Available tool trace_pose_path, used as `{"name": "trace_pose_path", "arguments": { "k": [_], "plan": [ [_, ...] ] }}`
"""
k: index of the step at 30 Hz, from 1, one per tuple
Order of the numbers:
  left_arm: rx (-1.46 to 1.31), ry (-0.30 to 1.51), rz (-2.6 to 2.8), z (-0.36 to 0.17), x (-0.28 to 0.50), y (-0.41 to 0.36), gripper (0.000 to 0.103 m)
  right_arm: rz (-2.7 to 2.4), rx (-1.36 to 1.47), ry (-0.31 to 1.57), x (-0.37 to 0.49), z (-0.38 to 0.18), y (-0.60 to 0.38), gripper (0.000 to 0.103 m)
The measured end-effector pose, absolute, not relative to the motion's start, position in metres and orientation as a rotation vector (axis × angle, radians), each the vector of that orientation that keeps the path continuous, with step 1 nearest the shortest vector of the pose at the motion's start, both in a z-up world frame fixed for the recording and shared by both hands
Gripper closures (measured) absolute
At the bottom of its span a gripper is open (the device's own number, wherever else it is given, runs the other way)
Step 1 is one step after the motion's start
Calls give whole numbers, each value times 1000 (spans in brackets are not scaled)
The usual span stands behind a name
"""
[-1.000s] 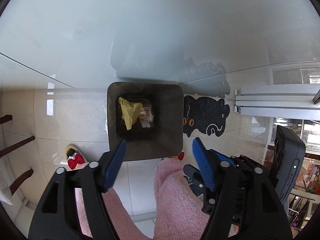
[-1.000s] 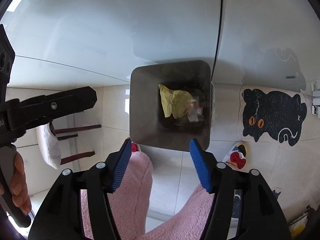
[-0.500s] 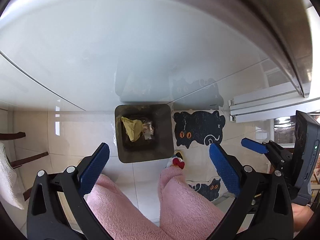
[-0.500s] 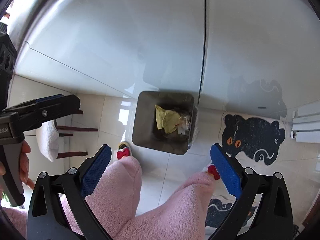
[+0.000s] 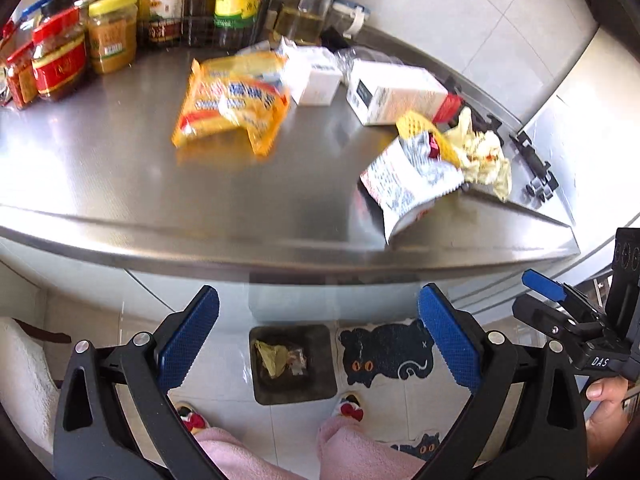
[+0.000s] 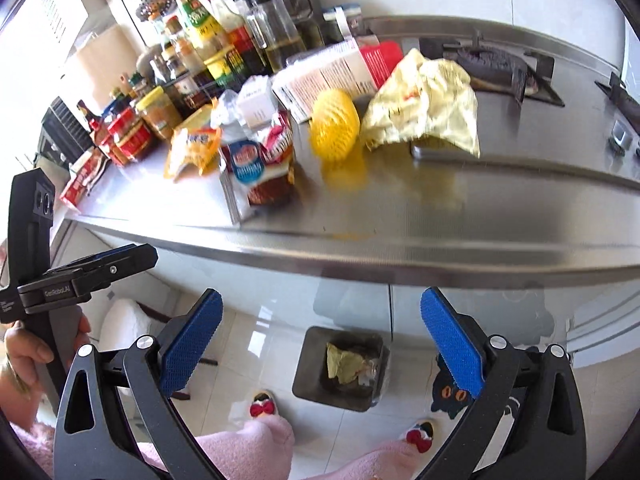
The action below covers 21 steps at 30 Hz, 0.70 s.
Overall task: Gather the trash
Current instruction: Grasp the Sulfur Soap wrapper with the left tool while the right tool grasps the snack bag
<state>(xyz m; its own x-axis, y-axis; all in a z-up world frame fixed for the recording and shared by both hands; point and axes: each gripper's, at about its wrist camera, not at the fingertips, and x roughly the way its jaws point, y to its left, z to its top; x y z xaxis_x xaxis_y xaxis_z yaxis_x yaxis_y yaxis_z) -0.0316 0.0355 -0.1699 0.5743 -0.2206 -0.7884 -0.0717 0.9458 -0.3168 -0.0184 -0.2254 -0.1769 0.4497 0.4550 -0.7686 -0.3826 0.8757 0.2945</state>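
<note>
Hovering in front of the worktop, both grippers empty with jaws spread wide.

The left gripper [image 5: 318,338] and the right gripper [image 6: 320,338] hang side by side over the floor, just out from the front edge of the steel worktop [image 5: 120,184], each gripping nothing. Below them on the tiles stands a dark square bin [image 6: 340,368] already holding yellowish paper and a bit of clear wrapper. Trash lies on the worktop: an orange snack bag [image 5: 232,100] near the middle, a torn white wrapper [image 5: 404,180] hanging over the front edge toward the right end, a yellow mesh ball [image 6: 334,128] and a crumpled yellow paper [image 6: 424,104] beside it, and white cartons [image 5: 394,94] behind. Sauce jars and bottles [image 5: 80,36] crowd the back left corner. A black cat mat [image 5: 386,354] lies right of the bin.
</note>
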Motion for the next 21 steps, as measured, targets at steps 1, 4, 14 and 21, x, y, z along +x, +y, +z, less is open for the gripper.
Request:
{"name": "trace_pose_path", "arguments": {
  "k": [1, 4, 14, 21],
  "plan": [
    [-331, 943, -75, -164, -28, 42, 8, 526, 94, 952, -16, -171, -223, 3],
    [-313, 905, -39, -151, -15, 63, 8, 555, 132, 893, -8, -154, -211, 3],
    [-285, 860, 49, -145, 50, 131, 8, 532, 116, 877, 31, -148, -153, 7],
    [-253, 914, 9, -165, 88, 137, 9, 503, 88, 942, 49, -171, -128, 33]
  ]
}}
